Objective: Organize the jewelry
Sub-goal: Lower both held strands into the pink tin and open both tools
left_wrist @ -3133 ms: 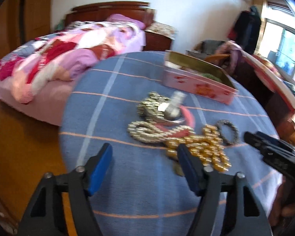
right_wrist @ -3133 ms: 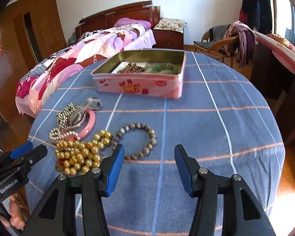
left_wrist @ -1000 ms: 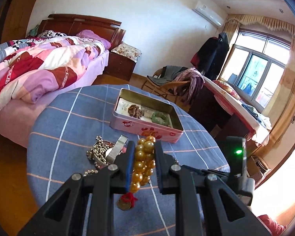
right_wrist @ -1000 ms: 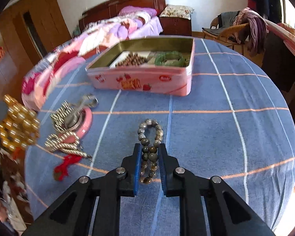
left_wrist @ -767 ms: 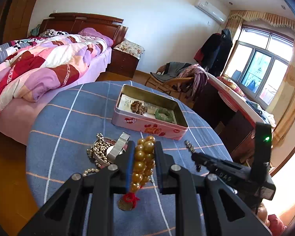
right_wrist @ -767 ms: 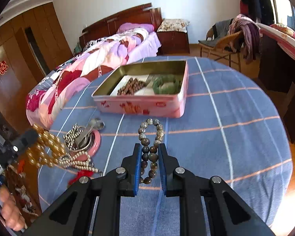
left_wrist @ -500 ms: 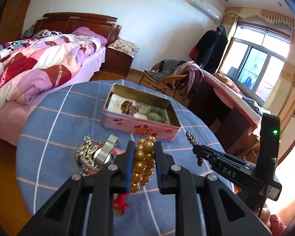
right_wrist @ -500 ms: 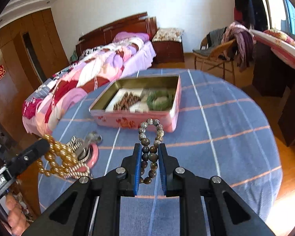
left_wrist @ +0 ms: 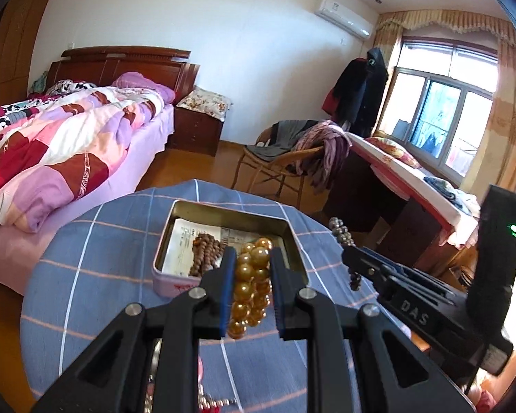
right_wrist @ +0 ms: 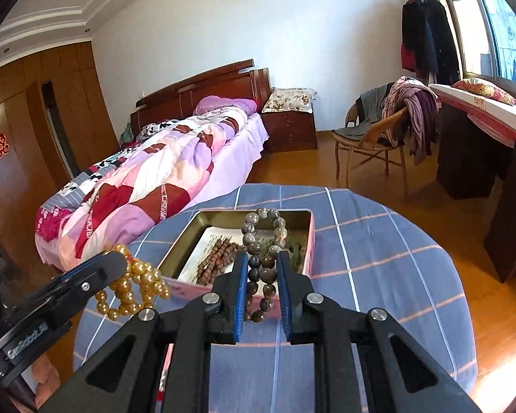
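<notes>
Above pink tin point(right_wrist: 189, 287): both tools angled down, clamping bead strands.

**Open tin, crowded airspace**

The pink tin point(right_wrist: 308, 241) stands open-topped on the round table point(right_wrist: 395, 258); brown beads point(right_wrist: 216, 258) fill its left part, something green, hard to make out, its right. The left gripper point(left_wrist: 250, 268) and right gripper point(right_wrist: 262, 272) hang side by side above its near wall. Right of the tin the cloth lies bare.
</notes>
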The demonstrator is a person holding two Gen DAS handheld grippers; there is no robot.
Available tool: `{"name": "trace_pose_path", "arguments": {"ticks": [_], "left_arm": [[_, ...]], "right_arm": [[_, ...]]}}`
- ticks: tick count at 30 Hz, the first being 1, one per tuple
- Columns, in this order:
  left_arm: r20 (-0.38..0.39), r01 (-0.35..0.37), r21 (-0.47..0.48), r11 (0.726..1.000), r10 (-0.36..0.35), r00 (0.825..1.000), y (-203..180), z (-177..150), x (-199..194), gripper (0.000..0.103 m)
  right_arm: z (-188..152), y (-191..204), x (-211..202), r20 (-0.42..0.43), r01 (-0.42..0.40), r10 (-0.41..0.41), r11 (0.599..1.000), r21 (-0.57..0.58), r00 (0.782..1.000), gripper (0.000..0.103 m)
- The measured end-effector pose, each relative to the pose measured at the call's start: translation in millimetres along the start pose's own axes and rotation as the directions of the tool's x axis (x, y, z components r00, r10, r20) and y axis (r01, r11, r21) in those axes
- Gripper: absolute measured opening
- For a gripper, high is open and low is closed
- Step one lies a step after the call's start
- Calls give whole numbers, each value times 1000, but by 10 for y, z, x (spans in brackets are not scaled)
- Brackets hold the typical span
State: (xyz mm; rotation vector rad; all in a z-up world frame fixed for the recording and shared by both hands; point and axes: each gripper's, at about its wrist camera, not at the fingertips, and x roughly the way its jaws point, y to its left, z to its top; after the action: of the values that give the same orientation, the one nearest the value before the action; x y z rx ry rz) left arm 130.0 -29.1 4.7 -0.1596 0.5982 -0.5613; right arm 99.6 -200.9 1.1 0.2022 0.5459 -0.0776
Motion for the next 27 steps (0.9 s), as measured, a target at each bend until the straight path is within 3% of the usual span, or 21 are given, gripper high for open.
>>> {"name": "trace_pose_path", "arguments": {"ticks": [13,27], "left_arm": [[-30,-53,12,998,54,998,-10,299,588,20],[-149,-117,8,993,117,982,167,201,1209,20]], "right_arm": [[276,-106,574,0,53,-53,998,46,999,17],[184,-216,1331,-83,115,-111,993,39,990,17]]}}
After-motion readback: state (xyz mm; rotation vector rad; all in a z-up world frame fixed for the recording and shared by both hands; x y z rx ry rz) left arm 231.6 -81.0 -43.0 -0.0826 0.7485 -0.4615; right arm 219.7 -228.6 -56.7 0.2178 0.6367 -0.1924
